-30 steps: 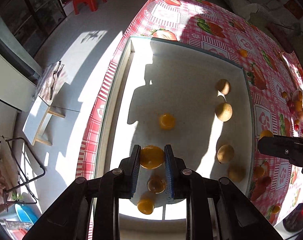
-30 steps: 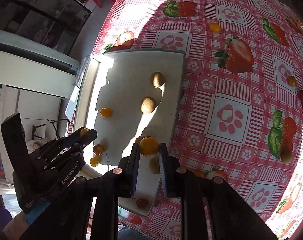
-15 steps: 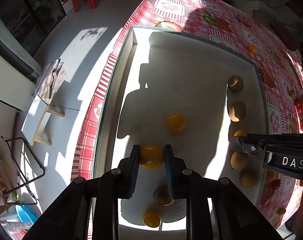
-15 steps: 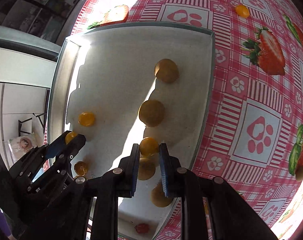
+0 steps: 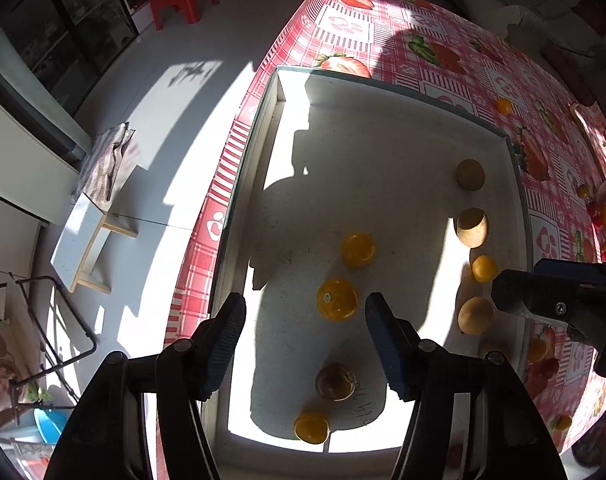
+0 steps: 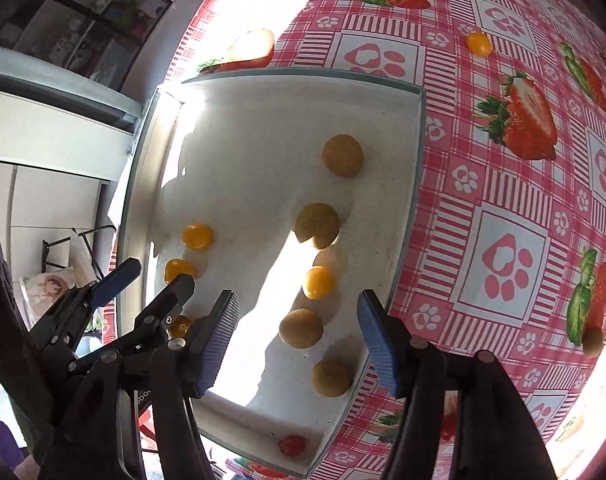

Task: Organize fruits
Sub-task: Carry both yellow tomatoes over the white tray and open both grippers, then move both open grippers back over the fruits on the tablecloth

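We hold both grippers above the white tray (image 5: 383, 160) on the strawberry tablecloth (image 6: 503, 240). Our left gripper (image 5: 305, 344) stands wide open with nothing between its blue pads, and an orange fruit (image 5: 337, 299) lies on the tray floor just beyond them, in a line with three others along the tray's left part. Our right gripper (image 6: 297, 338) is also spread open and empty, with a small yellow-orange fruit (image 6: 319, 282) resting on the tray ahead of its pads, among the brown round fruits (image 6: 317, 225) lined along the tray's right side. A small red fruit (image 6: 292, 445) sits in the near corner.
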A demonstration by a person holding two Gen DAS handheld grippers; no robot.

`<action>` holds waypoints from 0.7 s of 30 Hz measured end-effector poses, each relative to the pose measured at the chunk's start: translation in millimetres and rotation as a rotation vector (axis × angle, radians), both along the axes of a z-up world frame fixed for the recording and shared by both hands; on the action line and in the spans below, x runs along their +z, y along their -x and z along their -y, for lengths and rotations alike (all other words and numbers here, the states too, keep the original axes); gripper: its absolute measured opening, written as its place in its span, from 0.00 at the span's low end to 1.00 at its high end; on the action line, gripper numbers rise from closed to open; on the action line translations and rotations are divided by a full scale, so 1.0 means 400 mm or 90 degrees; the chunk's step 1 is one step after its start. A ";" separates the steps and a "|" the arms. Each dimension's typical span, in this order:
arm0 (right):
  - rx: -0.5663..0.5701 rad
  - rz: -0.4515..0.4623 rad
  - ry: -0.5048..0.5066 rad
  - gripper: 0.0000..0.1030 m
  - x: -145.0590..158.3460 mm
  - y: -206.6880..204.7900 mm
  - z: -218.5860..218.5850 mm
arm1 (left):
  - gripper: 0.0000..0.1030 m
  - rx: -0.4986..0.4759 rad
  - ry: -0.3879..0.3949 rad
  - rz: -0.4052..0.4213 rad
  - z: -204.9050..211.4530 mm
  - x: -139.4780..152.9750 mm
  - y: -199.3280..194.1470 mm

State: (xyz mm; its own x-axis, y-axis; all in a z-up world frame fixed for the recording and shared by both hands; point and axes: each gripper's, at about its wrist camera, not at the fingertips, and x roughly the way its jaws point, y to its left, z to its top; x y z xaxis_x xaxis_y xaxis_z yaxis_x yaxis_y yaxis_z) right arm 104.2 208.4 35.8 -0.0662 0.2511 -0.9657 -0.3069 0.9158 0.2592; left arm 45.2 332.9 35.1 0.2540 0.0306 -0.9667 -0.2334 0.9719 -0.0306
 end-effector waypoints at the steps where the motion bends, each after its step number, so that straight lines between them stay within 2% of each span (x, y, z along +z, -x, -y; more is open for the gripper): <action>1: -0.008 0.003 -0.006 0.76 0.012 0.003 0.009 | 0.62 0.001 0.000 -0.001 0.001 0.005 0.001; 7: -0.062 0.009 -0.014 0.77 0.057 0.023 0.104 | 0.62 -0.026 -0.006 -0.002 0.046 0.040 0.019; 21: -0.267 -0.028 0.071 0.78 0.047 0.160 0.546 | 0.62 -0.179 0.010 -0.004 0.294 0.098 0.046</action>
